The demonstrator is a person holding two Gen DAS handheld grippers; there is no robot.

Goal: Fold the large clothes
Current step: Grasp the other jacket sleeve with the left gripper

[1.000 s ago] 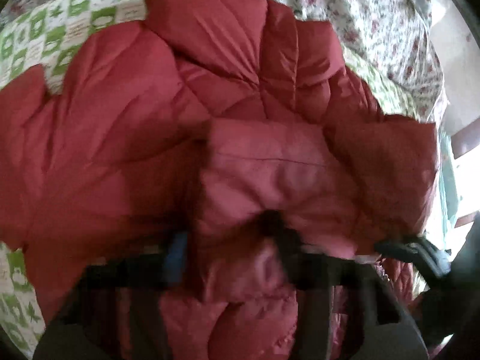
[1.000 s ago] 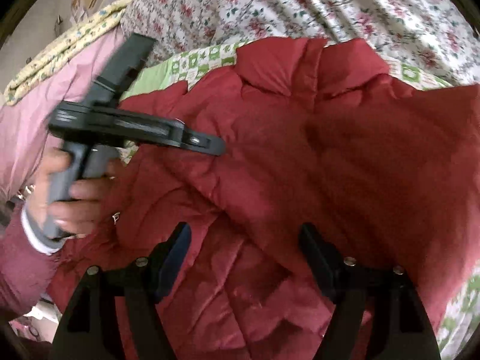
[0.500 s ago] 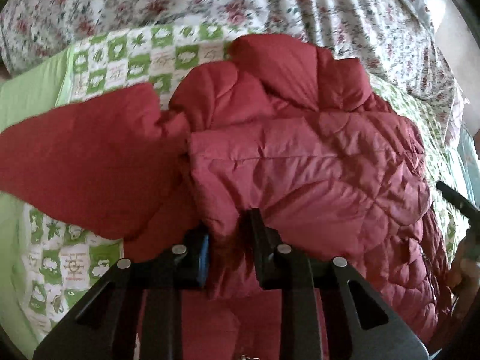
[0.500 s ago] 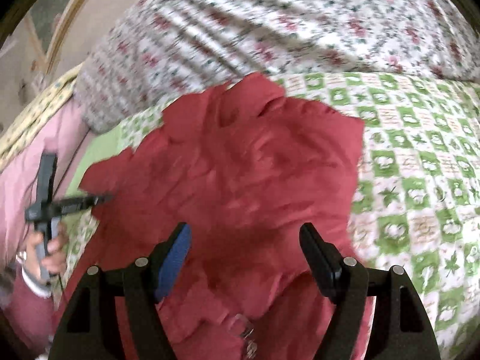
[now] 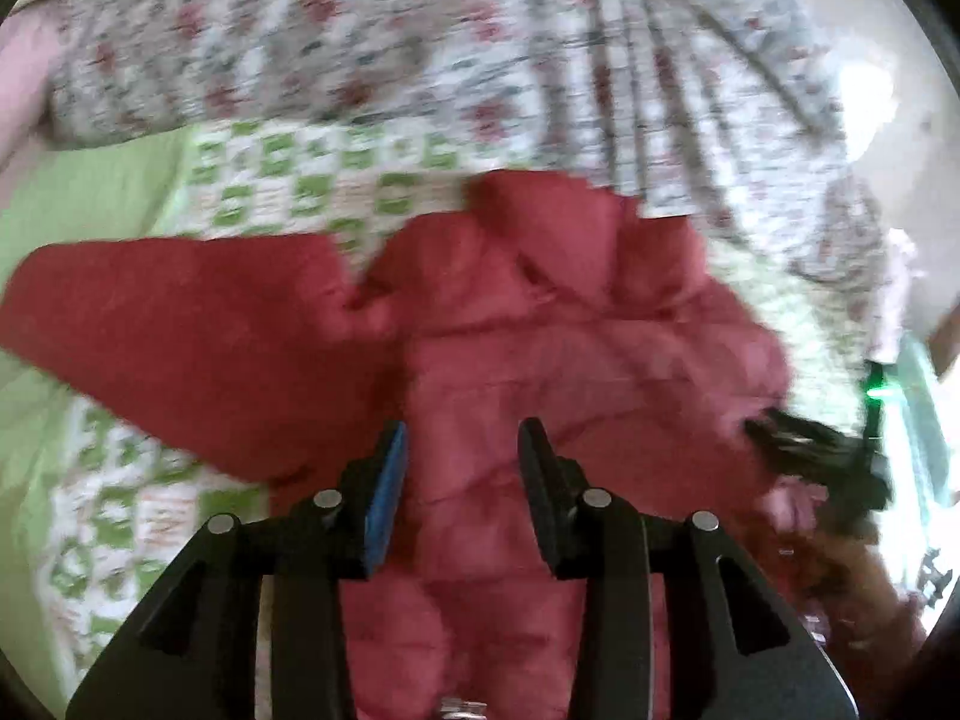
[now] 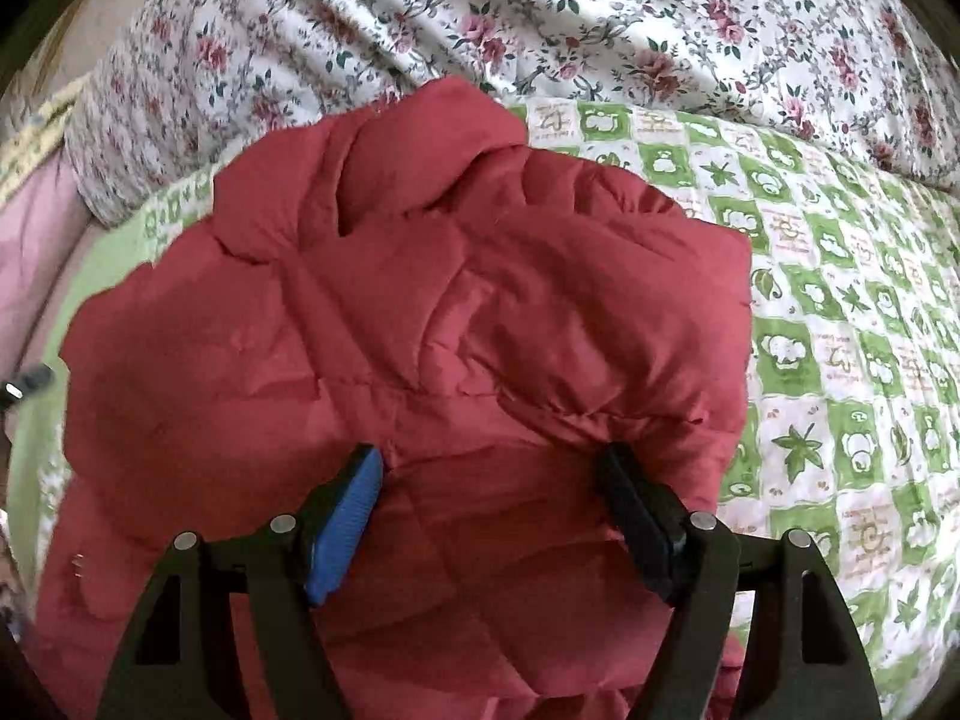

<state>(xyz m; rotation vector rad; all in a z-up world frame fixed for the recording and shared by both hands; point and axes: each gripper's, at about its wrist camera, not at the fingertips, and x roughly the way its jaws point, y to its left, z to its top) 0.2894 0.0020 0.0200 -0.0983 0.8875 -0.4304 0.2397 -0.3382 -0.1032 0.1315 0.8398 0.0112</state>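
Right now a red padded jacket (image 6: pixel 420 330) lies spread on a green-and-white checked quilt (image 6: pixel 840 360), with a flowered bedspread (image 6: pixel 600 18) bunched up behind it at the far side of the bed. Seen from the right wrist, the jacket's collar end points toward the flowered cloth, and one side has been laid over the body so that a thick folded edge runs across the middle. The right gripper (image 6: pixel 492 468) hangs over the lower part of the jacket with its jaws wide apart — nothing is between them but the cloth lying below, and the pads do not press on it. From the left wrist the picture is blurred, yet the jacket (image 5: pixel 540 360) shows plainly, with one sleeve (image 5: pixel 180 330) stretched out flat to the left across the quilt (image 5: pixel 120 510). The left gripper (image 5: pixel 462 450) is above the jacket's middle; its jaws are opening, with a gap between the pads and no cloth caught in them. At the right edge of that view the other gripper (image 5: pixel 810 444) appears as a dark blur near the jacket's side — its details cannot be made out there.
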